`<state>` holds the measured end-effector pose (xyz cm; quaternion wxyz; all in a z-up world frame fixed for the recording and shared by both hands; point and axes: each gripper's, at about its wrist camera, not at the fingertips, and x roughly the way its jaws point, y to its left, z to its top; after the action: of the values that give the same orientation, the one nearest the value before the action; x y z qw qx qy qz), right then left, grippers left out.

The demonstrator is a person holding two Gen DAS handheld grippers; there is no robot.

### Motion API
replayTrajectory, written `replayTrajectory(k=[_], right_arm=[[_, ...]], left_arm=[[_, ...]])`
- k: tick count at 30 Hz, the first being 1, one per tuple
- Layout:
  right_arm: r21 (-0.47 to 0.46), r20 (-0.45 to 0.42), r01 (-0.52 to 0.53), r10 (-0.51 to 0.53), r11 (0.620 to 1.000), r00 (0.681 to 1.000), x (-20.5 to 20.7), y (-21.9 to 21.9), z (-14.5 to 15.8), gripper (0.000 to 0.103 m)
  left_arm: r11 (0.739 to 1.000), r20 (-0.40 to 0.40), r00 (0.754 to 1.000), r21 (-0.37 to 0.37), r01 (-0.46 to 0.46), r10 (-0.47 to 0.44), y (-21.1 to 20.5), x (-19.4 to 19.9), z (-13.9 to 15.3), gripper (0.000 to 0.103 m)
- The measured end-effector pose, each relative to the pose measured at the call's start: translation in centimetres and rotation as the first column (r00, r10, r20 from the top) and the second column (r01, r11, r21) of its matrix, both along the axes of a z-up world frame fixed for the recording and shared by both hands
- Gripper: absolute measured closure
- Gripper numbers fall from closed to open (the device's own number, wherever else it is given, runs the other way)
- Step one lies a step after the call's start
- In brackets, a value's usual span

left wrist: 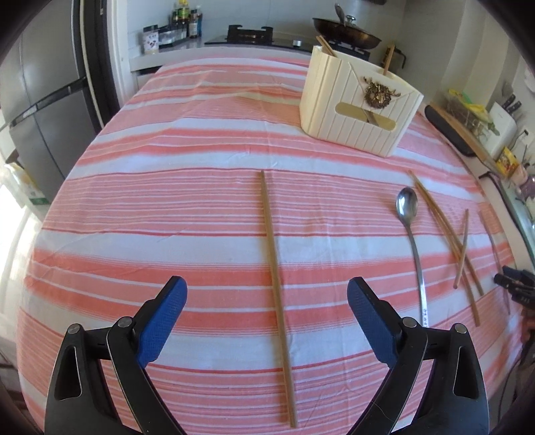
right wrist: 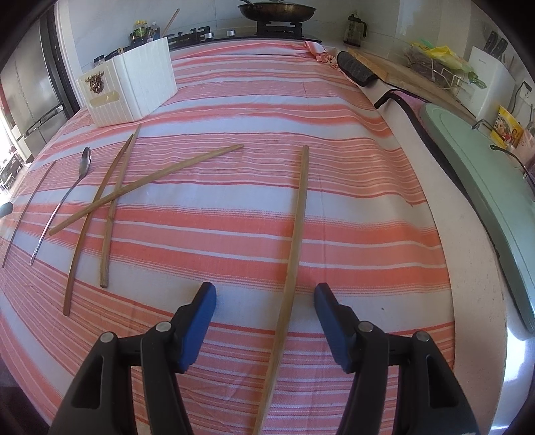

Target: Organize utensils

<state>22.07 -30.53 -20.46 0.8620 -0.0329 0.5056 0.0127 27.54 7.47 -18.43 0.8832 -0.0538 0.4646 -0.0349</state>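
Note:
A striped pink and white tablecloth [left wrist: 167,207] covers the table. One wooden chopstick [left wrist: 276,294] lies lengthwise between the fingers of my left gripper [left wrist: 266,286], which stands open above it without touching. To its right lie a metal spoon [left wrist: 407,202] and several crossed chopsticks [left wrist: 444,234]. A cream ribbed utensil holder [left wrist: 361,110] stands at the back with chopsticks upright in it. In the right wrist view my right gripper [right wrist: 264,289] is open over another chopstick [right wrist: 297,227], with a gap on both sides. The spoon [right wrist: 85,160], crossed chopsticks [right wrist: 113,197] and holder [right wrist: 133,87] are on the left.
A stove with a dark wok [right wrist: 277,11] stands behind the table, and a grey fridge [left wrist: 43,110] is at the left. Along the right runs a counter with a pale green lid [right wrist: 485,174], a wooden board [right wrist: 401,70] and a black pad [right wrist: 354,68].

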Motion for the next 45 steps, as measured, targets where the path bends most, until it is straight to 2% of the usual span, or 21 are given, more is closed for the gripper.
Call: replayTrajectory(k=[5,14,23,27,31,33,34,35,36,37,38,39,42,45], right_arm=[[0.0,-0.029,-0.017,0.017,1.0,0.999,0.5,0.0,0.1,0.041],[0.002,-0.061,-0.029,0.029,1.0,0.998,1.7,0.1,0.1,0.041],[0.03,-0.105,-0.049,0.052,0.998,0.993,3.7,-0.3,0.0,0.041],[0.045,-0.13,-0.055,0.06,0.997,0.99,5.1,-0.3,-0.1,0.041],[0.066,-0.14,-0.027,0.036,0.997,0.989,7.8,-0.8,-0.2,0.04],[0.084,-0.137,-0.003,0.015,0.996,0.99,9.4,-1.3,-0.1,0.04],[0.096,-0.139,0.008,0.005,0.995,0.99,10.2,-1.5,-0.1,0.041],[0.1,-0.136,0.022,-0.008,0.995,0.991,11.0,-1.6,-0.2,0.041],[0.092,-0.128,0.034,-0.022,0.995,0.992,11.8,-1.6,-0.2,0.051],[0.063,-0.122,0.05,-0.042,0.997,0.992,12.5,-1.6,-0.3,0.068],[0.04,-0.117,0.065,-0.06,0.997,0.991,13.1,-1.6,-0.2,0.079],[0.048,-0.116,0.075,-0.069,0.996,0.991,13.6,-1.8,-0.1,0.096],[0.087,-0.097,0.1,-0.092,0.991,0.991,14.2,-2.4,0.1,0.096],[0.157,0.006,0.09,-0.092,0.984,0.996,12.8,-2.4,2.6,0.096]], left_arm=[[0.999,0.001,1.0,-0.034,0.006,-0.006,1.4,0.2,0.7,0.006],[0.998,-0.018,0.999,-0.048,0.033,-0.034,1.8,0.7,0.6,0.006],[0.992,-0.08,0.991,-0.075,0.097,-0.103,1.0,3.1,-0.2,0.006],[0.994,-0.127,0.986,-0.021,0.11,-0.112,-0.1,5.4,-1.6,0.008],[0.994,-0.178,0.98,0.054,0.096,-0.085,-0.8,8.1,-3.2,0.023],[0.991,-0.171,0.982,0.092,0.099,-0.082,-1.3,8.9,-3.2,0.03],[0.989,-0.173,0.982,0.107,0.101,-0.081,-1.6,9.2,-3.2,0.039],[0.988,-0.168,0.982,0.116,0.106,-0.085,-1.8,9.5,-3.1,0.055],[0.987,-0.163,0.982,0.113,0.116,-0.097,-2.0,9.7,-2.9,0.066],[0.986,-0.16,0.981,0.105,0.128,-0.11,-2.2,9.8,-2.9,0.089],[0.987,-0.16,0.979,0.084,0.14,-0.126,-2.3,10.0,-2.8,0.098],[0.987,-0.156,0.979,0.078,0.143,-0.129,-2.5,10.0,-2.8,0.098],[0.987,-0.126,0.984,0.083,0.139,-0.128,-2.6,9.7,-2.2,0.099],[0.992,-0.053,0.991,0.037,0.123,-0.121,-2.0,8.0,0.4,0.099]])
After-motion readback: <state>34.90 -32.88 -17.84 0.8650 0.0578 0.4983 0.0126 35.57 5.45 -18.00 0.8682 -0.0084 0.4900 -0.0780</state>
